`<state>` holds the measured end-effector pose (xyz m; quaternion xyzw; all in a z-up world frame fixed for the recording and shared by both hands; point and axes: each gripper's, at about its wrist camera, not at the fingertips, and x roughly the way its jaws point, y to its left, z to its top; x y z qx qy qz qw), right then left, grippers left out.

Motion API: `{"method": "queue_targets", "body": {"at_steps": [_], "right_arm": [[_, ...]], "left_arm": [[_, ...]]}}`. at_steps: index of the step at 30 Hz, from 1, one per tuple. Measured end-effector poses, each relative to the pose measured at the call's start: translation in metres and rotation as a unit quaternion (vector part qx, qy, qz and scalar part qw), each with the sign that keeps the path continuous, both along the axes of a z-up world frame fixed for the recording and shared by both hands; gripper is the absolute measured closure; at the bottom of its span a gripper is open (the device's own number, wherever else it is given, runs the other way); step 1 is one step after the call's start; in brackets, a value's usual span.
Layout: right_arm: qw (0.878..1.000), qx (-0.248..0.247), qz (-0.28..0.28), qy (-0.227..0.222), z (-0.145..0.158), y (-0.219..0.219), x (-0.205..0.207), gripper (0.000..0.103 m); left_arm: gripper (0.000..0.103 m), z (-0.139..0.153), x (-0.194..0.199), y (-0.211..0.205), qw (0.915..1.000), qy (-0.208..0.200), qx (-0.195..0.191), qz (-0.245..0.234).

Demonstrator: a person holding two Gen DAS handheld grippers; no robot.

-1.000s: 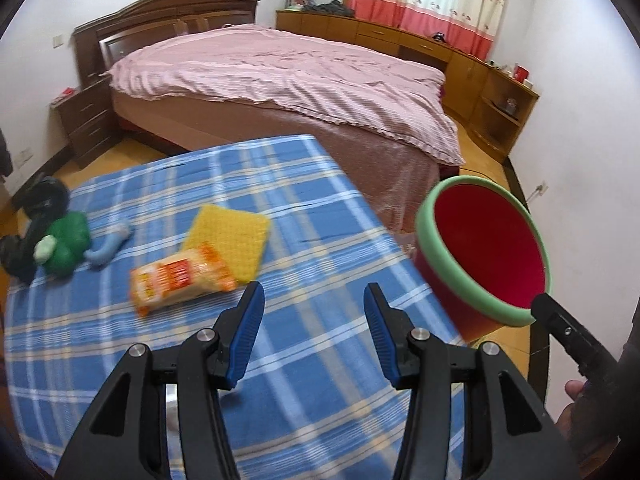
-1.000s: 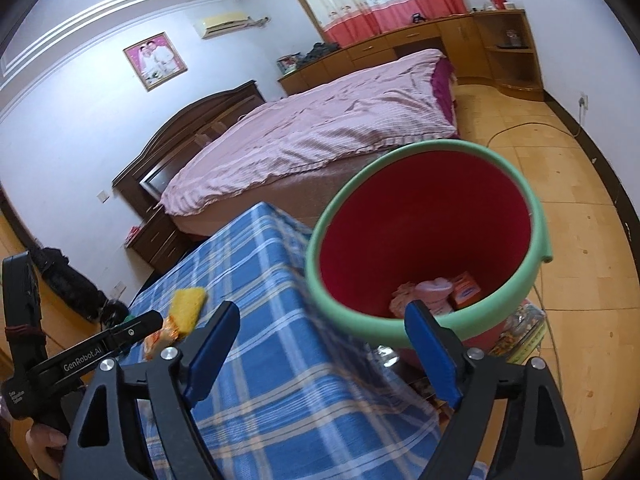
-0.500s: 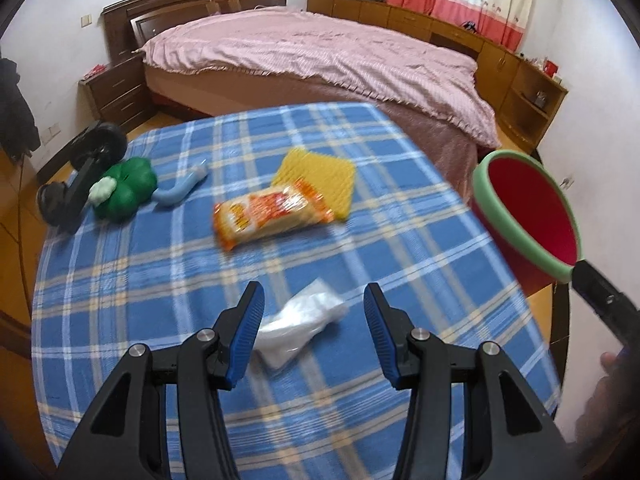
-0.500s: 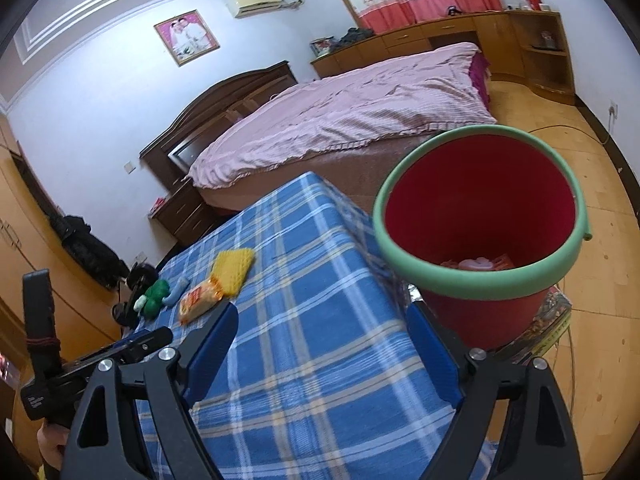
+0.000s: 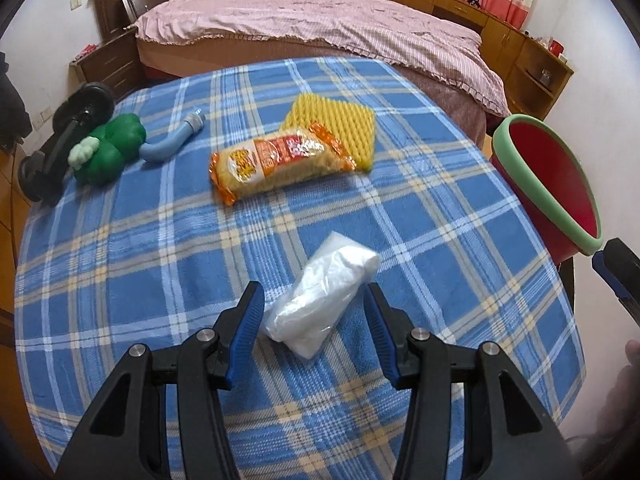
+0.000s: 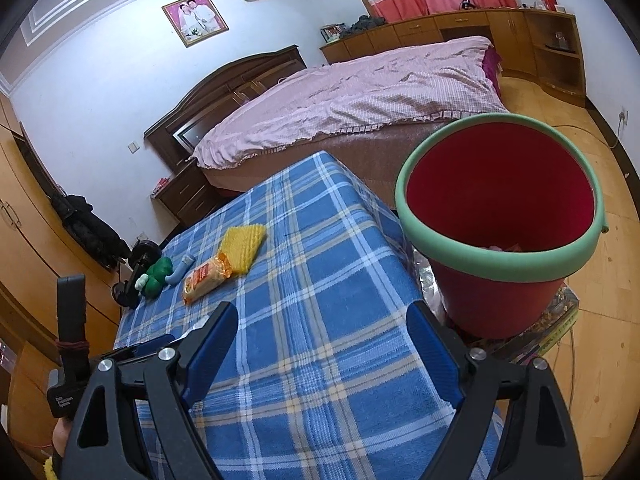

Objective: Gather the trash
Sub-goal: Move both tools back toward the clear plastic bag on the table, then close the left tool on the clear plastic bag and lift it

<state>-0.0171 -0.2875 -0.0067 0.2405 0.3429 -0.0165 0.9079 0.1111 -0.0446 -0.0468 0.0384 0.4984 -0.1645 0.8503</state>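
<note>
Left wrist view has the left tool tilted down over the blue plaid worktop, its jaws parted and straddling the near end of a crumpled clear plastic bag; neither blue pad touches the plastic, so nothing is gripped. Beyond the bag, further from this tool, lie an orange snack packet and, touching its far side, a yellow foam net; off to its far left sit a green toy, a bluish bent tube and a black wheeled roller. My worry is the bag itself: it is thin, slick and lies askew to the jaws, so closing from here could pinch only a loose fold, which may slip out on the lift, or push the bag along the cloth. The pads could also snag the cloth if they come down too low. Right wrist view shows the right tool wide apart and empty above the worktop's edge. Ahead of it and to its right stands the red bucket with a green rim, beside the worktop and apart from it. Only a sliver of pinkish and orange litter shows at its bottom; what it is cannot be told.
</note>
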Motion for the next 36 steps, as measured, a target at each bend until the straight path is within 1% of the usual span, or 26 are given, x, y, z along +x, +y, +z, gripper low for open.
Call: {"method": "queue_targets", "body": {"at_steps": [2,3,4,6,10,13,18,23,25,26,27,31,36], "right_arm": [[1.0,0.001,0.0,0.004,-0.002,0.0,0.002,0.015],[1.0,0.001,0.001,0.007,-0.003,0.001,0.003,0.015],[1.0,0.001,0.001,0.008,-0.004,0.001,0.003,0.015],[1.0,-0.001,0.003,0.011,-0.005,0.002,0.005,0.015],[1.0,-0.007,0.009,0.012,-0.003,0.006,0.01,0.015],[1.0,-0.013,0.018,0.011,0.001,0.011,0.015,0.015],[0.999,-0.025,0.042,0.006,0.011,0.027,0.031,0.015],[0.997,-0.032,0.066,0.005,0.02,0.044,0.051,0.015],[0.996,-0.036,0.076,0.01,0.022,0.055,0.062,0.012],[0.996,-0.038,0.081,0.013,0.022,0.06,0.068,0.006],[0.995,-0.04,0.088,0.014,0.022,0.066,0.073,0.005],[0.992,-0.051,0.111,0.028,0.02,0.089,0.093,0.005],[0.987,-0.068,0.14,0.044,0.01,0.121,0.122,0.0]], "left_arm": [[0.053,-0.003,0.002,0.0,1.0,0.002,0.0,0.001],[0.06,-0.006,0.003,0.0,0.9999,0.008,-0.007,-0.001],[0.063,-0.008,0.004,0.001,0.9998,0.015,-0.016,-0.001],[0.066,-0.009,0.005,0.004,0.9995,0.013,-0.029,0.004],[0.067,-0.006,0.006,0.009,0.9988,0.007,-0.047,0.008],[0.068,0.0,0.006,0.017,0.9979,-0.003,-0.061,0.022],[0.068,0.018,0.01,0.044,0.9942,-0.032,-0.074,0.071],[0.068,0.031,0.018,0.08,0.987,-0.056,-0.081,0.127],[0.068,0.033,0.022,0.096,0.9834,-0.059,-0.084,0.15],[0.068,0.034,0.024,0.106,0.9808,-0.06,-0.085,0.165],[0.068,0.034,0.025,0.112,0.9792,-0.06,-0.085,0.174],[0.068,0.031,0.029,0.138,0.9714,-0.063,-0.085,0.213],[0.068,0.023,0.029,0.164,0.9613,-0.072,-0.079,0.254]]}}
